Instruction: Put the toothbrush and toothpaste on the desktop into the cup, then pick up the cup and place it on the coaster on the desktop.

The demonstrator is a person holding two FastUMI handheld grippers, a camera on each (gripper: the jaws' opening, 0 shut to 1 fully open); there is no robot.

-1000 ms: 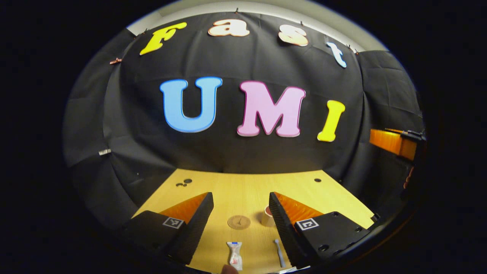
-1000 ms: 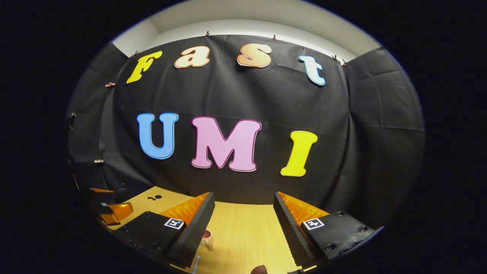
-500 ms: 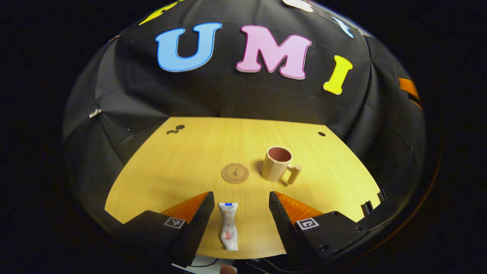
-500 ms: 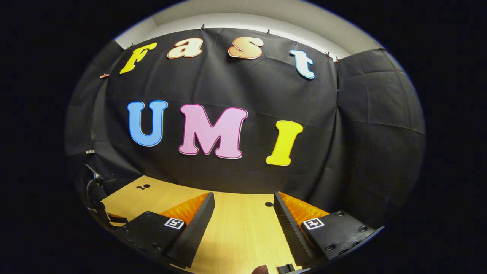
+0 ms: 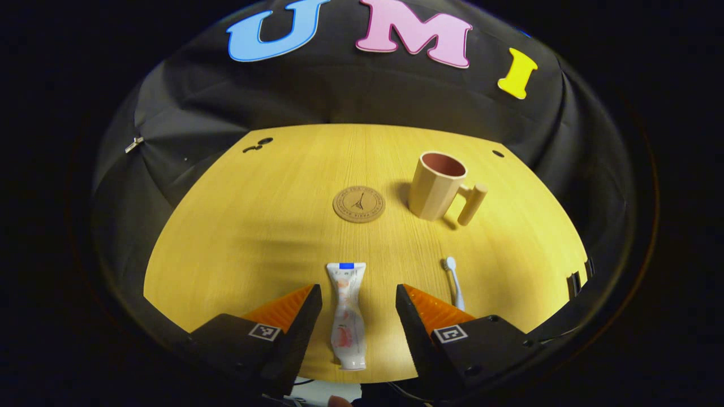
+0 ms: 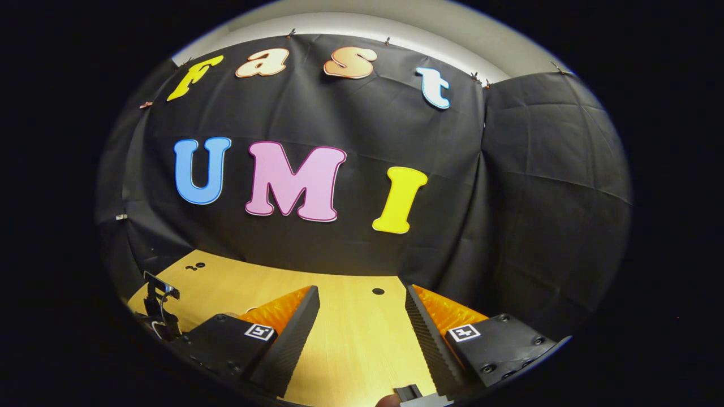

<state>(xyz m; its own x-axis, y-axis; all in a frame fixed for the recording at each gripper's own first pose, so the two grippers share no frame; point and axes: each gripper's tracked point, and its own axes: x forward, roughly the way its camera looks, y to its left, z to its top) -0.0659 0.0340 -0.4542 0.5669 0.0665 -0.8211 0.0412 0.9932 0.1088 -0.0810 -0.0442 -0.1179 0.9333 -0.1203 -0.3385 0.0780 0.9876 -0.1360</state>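
In the left gripper view a white toothpaste tube (image 5: 347, 316) with a blue end lies near the table's front edge, between the fingers of my open left gripper (image 5: 358, 308), which hangs above it without touching. A white toothbrush (image 5: 453, 277) lies to its right, partly hidden by the right finger. Farther back stand a beige cup (image 5: 436, 185) with a peg handle and a round brown coaster (image 5: 358, 204) to its left. In the right gripper view my right gripper (image 6: 362, 316) is open over bare wood, holding nothing.
The wooden table (image 5: 271, 215) ends at the black cloth wall behind. Small dark holes mark its far left (image 5: 258, 144) and far right (image 5: 498, 153) corners. A dark device on a stand (image 6: 159, 299) shows at the left edge of the right gripper view.
The left gripper has tilted down and moved forward over the toothpaste, bringing the cup, coaster and toothbrush into full sight. The right gripper has swung slightly rightward; the cup has left its view.
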